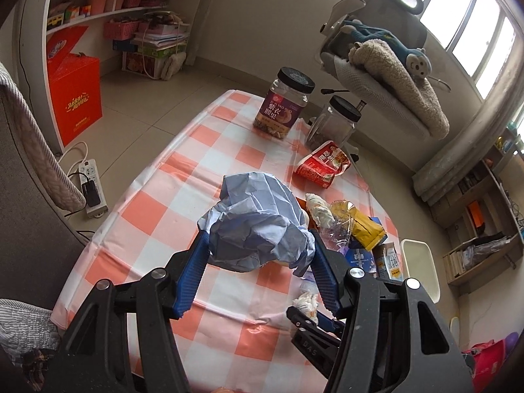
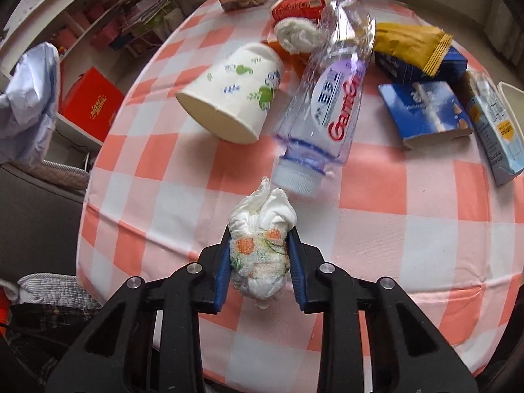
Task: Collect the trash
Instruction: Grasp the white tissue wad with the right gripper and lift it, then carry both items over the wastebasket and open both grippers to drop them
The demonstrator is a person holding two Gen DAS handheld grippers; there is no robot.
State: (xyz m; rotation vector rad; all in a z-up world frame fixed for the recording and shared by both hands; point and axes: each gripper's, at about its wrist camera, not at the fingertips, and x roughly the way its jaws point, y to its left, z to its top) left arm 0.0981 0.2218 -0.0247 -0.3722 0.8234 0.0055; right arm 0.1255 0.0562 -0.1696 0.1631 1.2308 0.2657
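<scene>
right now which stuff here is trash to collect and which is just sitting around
Trash: blue paper wad in the left gripper, tissue wad in the right gripper, paper cup, plastic bottle, yellow wrapper.
Not trash: nut jars, tablecloth.

The left tool [image 1: 258, 255] is showing matt black plastic arms, ribbed blue pads [image 1: 193, 275] and shiny metal rivets, and it is pinching a wad of creased, matt pale-blue paper [image 1: 258, 219]. The right tool [image 2: 258, 262] is squeezing a soft, crumpled printed tissue [image 2: 262, 249]. The checked cloth [image 2: 376, 229] covering the surface is looking smooth and slightly glossy. The bottle [image 2: 327, 108] is gleaming as clear, crinkled plastic, the paper cup [image 2: 235, 91] is looking matt, and the yellow wrapper [image 2: 412, 46] is shining like foil.
</scene>
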